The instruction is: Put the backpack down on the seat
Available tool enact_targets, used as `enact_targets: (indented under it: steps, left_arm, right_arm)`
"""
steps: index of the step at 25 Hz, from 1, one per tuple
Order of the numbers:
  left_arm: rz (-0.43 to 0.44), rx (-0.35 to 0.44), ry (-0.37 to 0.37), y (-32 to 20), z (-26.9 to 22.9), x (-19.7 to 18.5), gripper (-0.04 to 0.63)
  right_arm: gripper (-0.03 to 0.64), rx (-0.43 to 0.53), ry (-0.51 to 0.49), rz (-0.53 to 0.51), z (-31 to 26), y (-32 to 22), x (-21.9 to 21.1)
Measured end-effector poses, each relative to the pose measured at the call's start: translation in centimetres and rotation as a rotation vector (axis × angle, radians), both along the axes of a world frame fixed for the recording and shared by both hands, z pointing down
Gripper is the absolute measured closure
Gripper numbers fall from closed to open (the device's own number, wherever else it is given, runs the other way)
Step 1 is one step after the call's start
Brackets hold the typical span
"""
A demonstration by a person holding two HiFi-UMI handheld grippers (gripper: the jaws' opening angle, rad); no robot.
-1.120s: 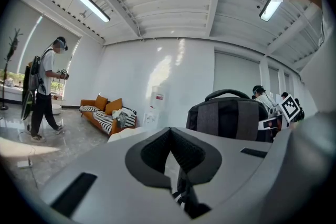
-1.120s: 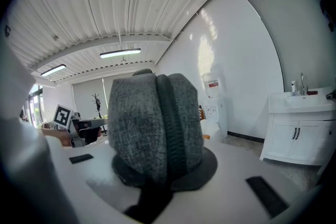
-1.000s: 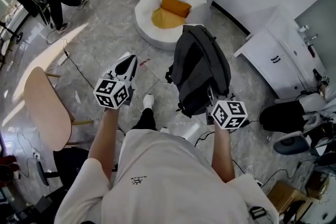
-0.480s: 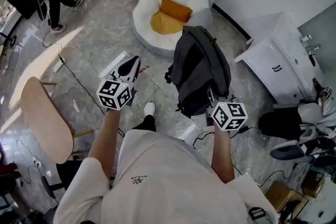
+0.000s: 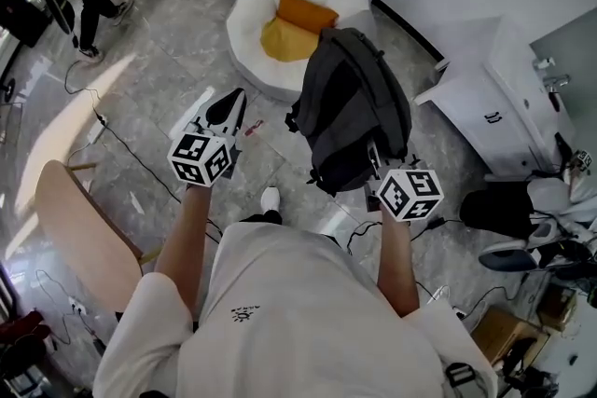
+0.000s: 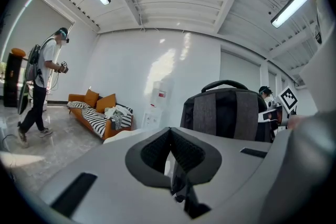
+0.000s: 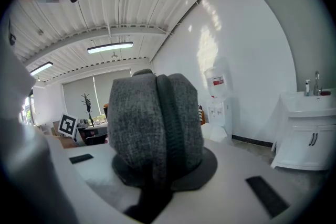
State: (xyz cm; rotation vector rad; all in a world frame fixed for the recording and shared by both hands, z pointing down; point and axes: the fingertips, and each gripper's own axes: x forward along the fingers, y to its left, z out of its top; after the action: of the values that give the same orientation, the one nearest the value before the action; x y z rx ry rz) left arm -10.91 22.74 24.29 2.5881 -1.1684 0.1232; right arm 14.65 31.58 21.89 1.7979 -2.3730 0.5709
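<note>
Moved: me + backpack [image 5: 353, 112], now closer to white beanbag seat [image 5: 280, 23].
R gripper [image 5: 376, 171]: clenched on backpack, prob. its strap; it hangs just short of seat.
L gripper [image 5: 233, 107]: jaws together, empty.

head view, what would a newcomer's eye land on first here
The dark grey backpack grabs the eye first, held up mid-frame by the right tongs, which are shut on it. Just beyond it sits the round white seat with an orange cushion in its hollow, near the top of the view. The left tongs are shut with nothing in them, to the backpack's left.
</note>
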Motion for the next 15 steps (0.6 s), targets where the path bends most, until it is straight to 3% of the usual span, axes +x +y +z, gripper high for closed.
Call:
enact_targets:
  steps: [8, 15]
  left_arm:
    - [0.027, -0.010, 0.005, -5.6, 1.0, -1.8, 0.578]
    - [0.024, -0.012, 0.018, -7.1, 1.2, -3.3, 0.578]
  right_arm:
    - [0.548, -0.006, 0.022, 0.022, 0.0, -5.5, -1.8]
    - [0.548, -0.009, 0.025, 0.030, -0.3, -7.0, -2.8]
